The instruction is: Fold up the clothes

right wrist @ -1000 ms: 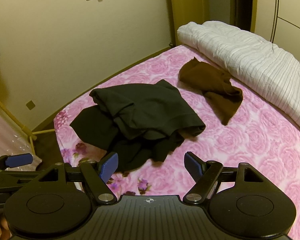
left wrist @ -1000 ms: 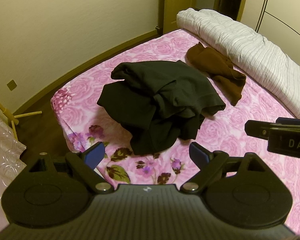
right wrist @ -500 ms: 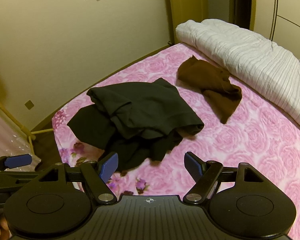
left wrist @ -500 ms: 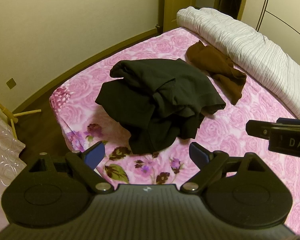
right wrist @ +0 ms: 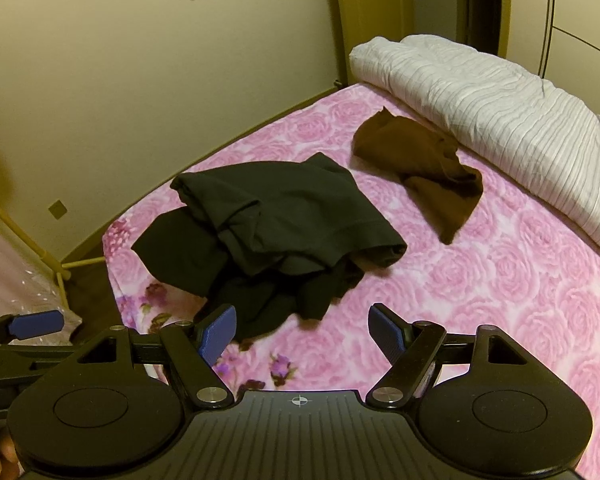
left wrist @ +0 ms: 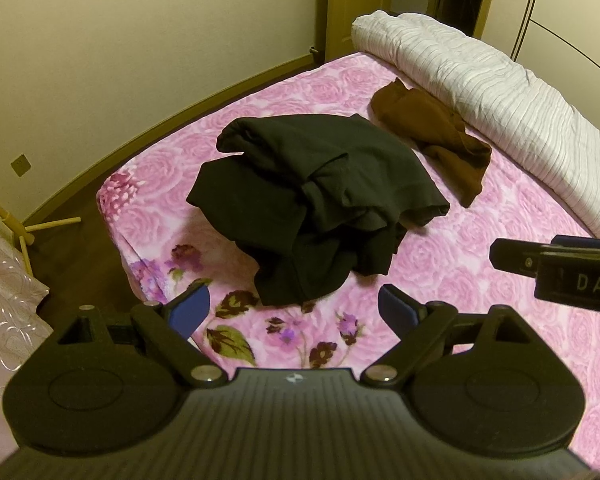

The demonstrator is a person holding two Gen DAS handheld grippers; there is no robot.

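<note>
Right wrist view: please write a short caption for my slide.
Open right gripper above a crumpled black garment and brown garment on a pink floral bed.

A black garment [left wrist: 316, 192] is lying crumpled on a pink rose-patterned bedsheet [left wrist: 480, 248] showing darker purple flowers and green leaves near its edge. A brown garment [right wrist: 424, 164] is sitting beside a white, finely striped duvet [right wrist: 500, 120]. Blue pads [right wrist: 220, 334] are lining black gripper fingers.
</note>
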